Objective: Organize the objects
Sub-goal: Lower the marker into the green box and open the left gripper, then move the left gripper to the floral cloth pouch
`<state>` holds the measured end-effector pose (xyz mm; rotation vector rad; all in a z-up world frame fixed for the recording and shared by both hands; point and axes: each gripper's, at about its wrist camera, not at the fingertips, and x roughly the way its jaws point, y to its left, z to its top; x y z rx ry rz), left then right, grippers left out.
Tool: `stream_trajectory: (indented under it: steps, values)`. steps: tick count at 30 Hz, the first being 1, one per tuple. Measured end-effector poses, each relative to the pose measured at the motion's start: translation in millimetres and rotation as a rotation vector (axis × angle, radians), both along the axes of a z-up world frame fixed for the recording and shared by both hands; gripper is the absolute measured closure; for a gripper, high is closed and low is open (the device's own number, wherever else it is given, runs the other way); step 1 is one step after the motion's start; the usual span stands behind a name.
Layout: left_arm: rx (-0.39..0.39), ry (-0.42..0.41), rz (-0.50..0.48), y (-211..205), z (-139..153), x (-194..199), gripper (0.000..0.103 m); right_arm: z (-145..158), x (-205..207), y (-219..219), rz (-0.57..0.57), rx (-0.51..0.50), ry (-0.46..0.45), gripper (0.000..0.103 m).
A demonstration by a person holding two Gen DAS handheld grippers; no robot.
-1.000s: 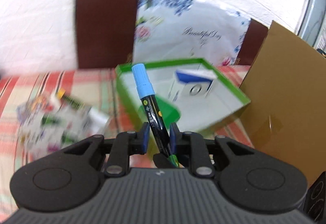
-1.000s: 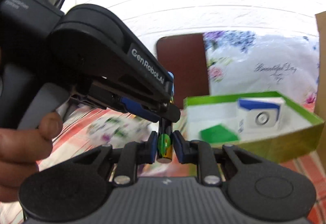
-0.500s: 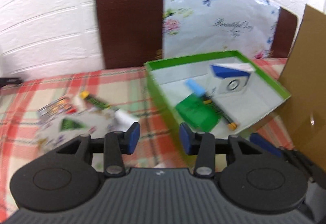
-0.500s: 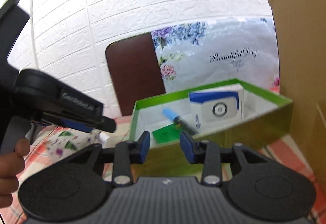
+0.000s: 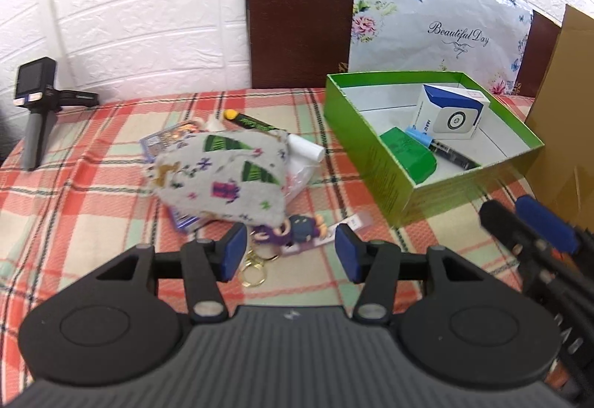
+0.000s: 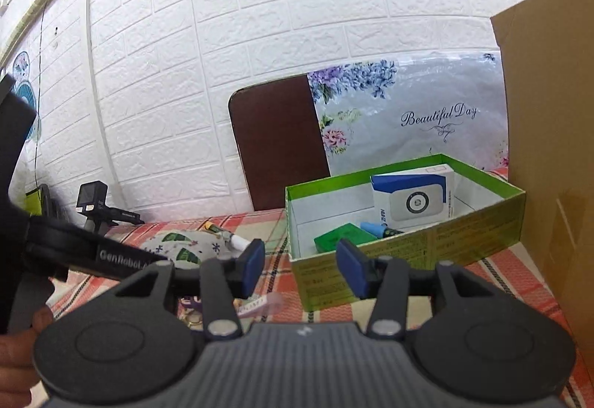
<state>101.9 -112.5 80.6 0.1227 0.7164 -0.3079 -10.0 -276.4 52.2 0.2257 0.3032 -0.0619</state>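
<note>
Left wrist view: the left claw [image 5: 289, 257] is released, its jaws opening with nothing gripped between them — a purple keychain figure [image 5: 293, 230] lies on the checked surface [image 5: 92, 207] beyond its tips. Right of that figure stands the green box [image 5: 375, 155], holding a blue-capped marker [image 5: 440, 147] and a white-and-blue carton [image 5: 451, 114]. Near the box's front corner, the right claw [image 6: 300, 268] is also empty — jaws opening.

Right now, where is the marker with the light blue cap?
In the left wrist view, the black marker with the light blue cap lies inside the green cardboard box, between the green packet and the white-and-blue carton.
</note>
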Motion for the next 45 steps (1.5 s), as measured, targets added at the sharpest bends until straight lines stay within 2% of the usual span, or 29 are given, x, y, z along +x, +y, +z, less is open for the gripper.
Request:
stream_trajectory:
  steps: [11, 23, 33, 38, 39, 43, 45]
  values:
    - [-0.001, -0.052, 0.034, 31.6, 0.9, -23.1, 0.044, 11.6, -19.2, 24.6, 0.007, -0.035, -0.010, 0.055]
    - [0.001, -0.077, 0.098, 57.4, -4.3, -19.5, 0.043, 11.1, -12.5, 46.9, 0.058, -0.090, 0.016, 0.055]
    - [-0.062, -0.019, 0.205, 107.6, -17.1, 11.9, 0.043, -7.2, 7.3, 67.1, 0.122, -0.122, 0.085, 0.055]
    - [-0.102, -0.001, 0.215, 124.5, -18.0, 33.5, 0.042, -16.4, 27.9, 80.2, 0.179, -0.124, 0.126, 0.055]
    - [-0.111, 0.001, 0.215, 126.4, -17.5, 38.4, 0.040, -17.4, 33.9, 81.5, 0.192, -0.117, 0.132, 0.055]
    - [-0.151, 0.001, 0.185, 127.1, -15.2, 59.4, 0.016, -22.7, 63.5, 81.6, 0.222, -0.084, 0.172, 0.054]
    - [-0.171, 0.007, 0.153, 122.7, -15.6, 70.8, 0.012, -25.5, 79.9, 79.6, 0.234, -0.064, 0.193, 0.052]
